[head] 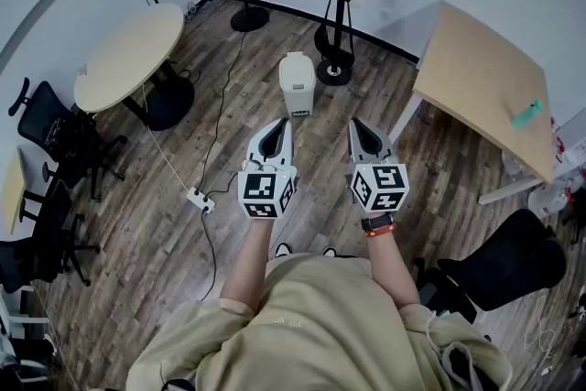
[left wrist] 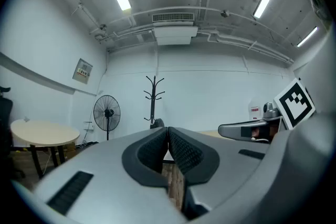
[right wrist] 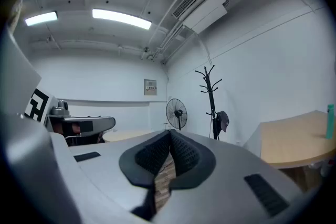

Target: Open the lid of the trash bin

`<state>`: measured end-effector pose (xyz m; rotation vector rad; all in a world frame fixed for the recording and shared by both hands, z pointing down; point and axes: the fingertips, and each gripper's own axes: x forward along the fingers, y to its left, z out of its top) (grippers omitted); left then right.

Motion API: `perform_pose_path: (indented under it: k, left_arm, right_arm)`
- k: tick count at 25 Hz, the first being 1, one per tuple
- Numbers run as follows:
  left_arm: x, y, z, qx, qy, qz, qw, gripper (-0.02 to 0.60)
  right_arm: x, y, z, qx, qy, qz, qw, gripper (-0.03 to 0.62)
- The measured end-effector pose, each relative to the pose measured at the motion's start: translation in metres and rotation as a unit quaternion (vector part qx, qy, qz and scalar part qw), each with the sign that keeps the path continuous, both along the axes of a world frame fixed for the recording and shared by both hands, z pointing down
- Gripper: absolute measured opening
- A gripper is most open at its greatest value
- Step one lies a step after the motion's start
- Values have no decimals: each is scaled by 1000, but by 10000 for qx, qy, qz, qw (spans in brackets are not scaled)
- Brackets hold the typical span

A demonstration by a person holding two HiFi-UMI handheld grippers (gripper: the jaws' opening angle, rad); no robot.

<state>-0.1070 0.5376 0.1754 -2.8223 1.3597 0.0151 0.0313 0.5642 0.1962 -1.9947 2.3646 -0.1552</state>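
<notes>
Starting on your left: the left gripper (head: 285, 125) has its jaws pressed together with nothing in them, held out in front of you over the wood floor (head: 174, 215). The trash bin (head: 297, 83) stands on that floor dead ahead, a touch right of that gripper's nose and well apart from it, and its lid (head: 297, 67) looks to be down. Your right gripper (head: 356, 125) is pinched together and empty too, aimed past the bin's right side toward the coat stand (head: 335, 59). I'd say the left one's nearer, so reach forward and down.
</notes>
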Motion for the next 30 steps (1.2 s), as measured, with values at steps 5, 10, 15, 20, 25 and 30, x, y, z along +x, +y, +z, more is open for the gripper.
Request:
perform_pose_path:
  k: [5, 10, 15, 20, 25, 30]
  left_arm:
    - [29, 20, 5, 22, -45, -35, 10000, 25]
    - [38, 30, 21, -56, -107, -128, 9998, 23]
    - [38, 28, 33, -161, -159, -210, 9995, 23]
    - [31, -5, 47, -281, -1, -312, 9991, 24]
    - [46, -66, 59, -215, 34, -182, 9996, 23]
    - [49, -140, 55, -200, -23, -186, 9996, 23]
  right_arm:
    - [34, 16, 7, -19, -20, 36, 10000, 15]
    - [46, 22, 22, -16, -227, 6, 9997, 15]
    - [44, 11, 35, -113, -366, -120, 9992, 15]
    - [33, -16, 48, -210, -350, -266, 9988, 15]
    - [33, -75, 62, -290, -299, -353, 9985, 15]
    - [35, -150, 61, -407, -90, -240, 9988, 15]
